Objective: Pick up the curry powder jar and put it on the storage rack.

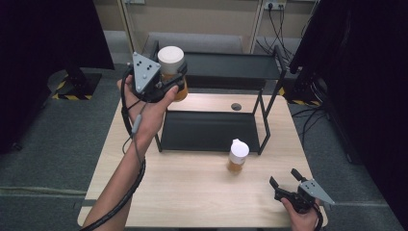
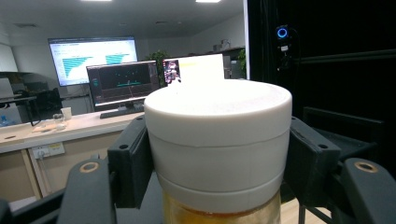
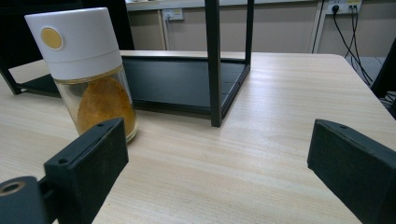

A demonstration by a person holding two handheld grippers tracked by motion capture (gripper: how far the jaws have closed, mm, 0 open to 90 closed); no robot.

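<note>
Holding a white-capped spice jar (image 1: 171,65) with amber contents, the left gripper (image 1: 166,77) is raised over the far left of the desk (image 1: 192,192), level with the top tier of the black two-tier rack (image 1: 226,65). In the left gripper view its fingers (image 2: 133,161) are clamped on either side of the jar's white cap (image 2: 217,140), with the amber glass just visible below. The person's left hand (image 1: 154,103) wraps the gripper's body from beneath, the forearm rising from the near left edge and the cable trailing along it.

A second spice jar (image 1: 237,156) stands upright on the desk just in front of the rack's lower tray (image 1: 209,130), near its right front post. The right gripper view shows it holding an orange-brown powder, with a yellow dot on the white cap (image 3: 72,35).

The right gripper (image 1: 284,183) rests low at the near right corner of the desk, held in the right hand (image 1: 300,214), its fingers (image 3: 88,156) spread wide apart with nothing between them, well apart from the standing jar. A round grommet (image 1: 236,106) sits in the desk behind the lower tray.
</note>
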